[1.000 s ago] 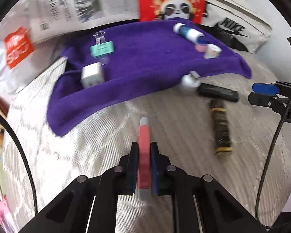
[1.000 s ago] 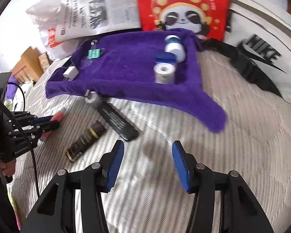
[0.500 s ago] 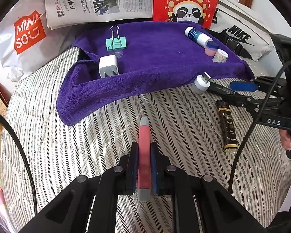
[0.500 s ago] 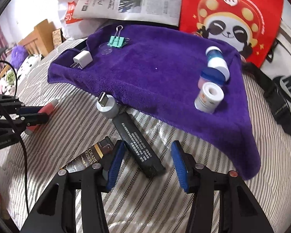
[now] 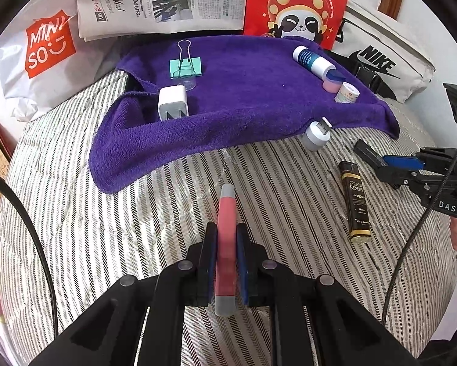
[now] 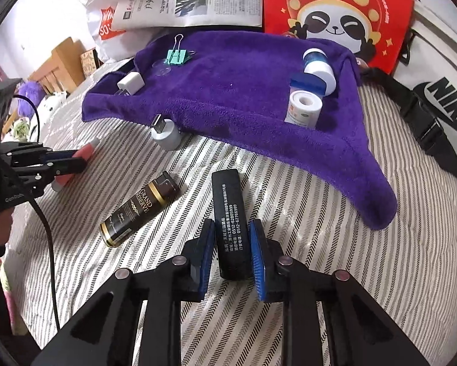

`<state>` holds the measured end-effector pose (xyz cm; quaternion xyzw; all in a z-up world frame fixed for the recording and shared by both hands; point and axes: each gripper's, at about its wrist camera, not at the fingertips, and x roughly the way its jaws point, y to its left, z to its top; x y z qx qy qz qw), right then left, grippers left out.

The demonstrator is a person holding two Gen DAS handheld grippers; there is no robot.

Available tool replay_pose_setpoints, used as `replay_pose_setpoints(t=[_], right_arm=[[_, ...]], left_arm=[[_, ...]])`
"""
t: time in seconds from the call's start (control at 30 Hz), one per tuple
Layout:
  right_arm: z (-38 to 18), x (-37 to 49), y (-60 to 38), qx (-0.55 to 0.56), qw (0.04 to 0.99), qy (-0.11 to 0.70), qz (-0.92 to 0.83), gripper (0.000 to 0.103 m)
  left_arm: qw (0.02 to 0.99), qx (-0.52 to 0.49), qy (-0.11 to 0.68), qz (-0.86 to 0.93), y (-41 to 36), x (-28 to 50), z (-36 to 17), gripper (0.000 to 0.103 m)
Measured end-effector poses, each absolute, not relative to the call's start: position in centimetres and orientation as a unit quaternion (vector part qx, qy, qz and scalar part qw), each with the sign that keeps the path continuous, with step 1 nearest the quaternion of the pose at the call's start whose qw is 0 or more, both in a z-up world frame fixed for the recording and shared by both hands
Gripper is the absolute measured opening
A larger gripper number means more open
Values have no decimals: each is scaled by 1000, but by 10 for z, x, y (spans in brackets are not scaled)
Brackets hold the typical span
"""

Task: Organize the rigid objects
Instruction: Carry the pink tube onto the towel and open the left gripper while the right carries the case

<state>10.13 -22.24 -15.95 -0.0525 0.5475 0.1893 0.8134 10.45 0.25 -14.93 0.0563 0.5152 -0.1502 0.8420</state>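
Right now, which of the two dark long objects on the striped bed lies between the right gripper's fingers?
The plain black bar with white printed text lies between the open right gripper. The other, the gold-banded "Grand Reserve" one, lies apart, to its left.

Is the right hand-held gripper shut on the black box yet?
Not yet: right hand-held gripper straddles the black box, gaps showing both sides.

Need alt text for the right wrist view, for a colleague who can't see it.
The right gripper straddles a black bar-shaped case lying on the striped bedspread, jaws open either side of it. A black-and-gold tube lies to its left; a purple towel beyond holds small items.
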Motion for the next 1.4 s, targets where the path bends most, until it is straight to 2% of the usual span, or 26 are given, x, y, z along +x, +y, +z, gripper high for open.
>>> replay_pose_setpoints(t=[0.3,0.6,0.83,1.4], right_arm=[[-160,108,-212,-91,808,550,191,24],[-162,112,-212,-82,815,538,198,23],[-160,112,-224,-20,807,558,191,22],[-134,111,-232,6,817,549,177,22]], left_arm=[[843,60,515,-145,1,104,-150,13],[843,58,516,-143,0,105,-150,13],[842,31,522,-135,5,104,-149,12],[853,21,503,-137,8,105,-120,12]])
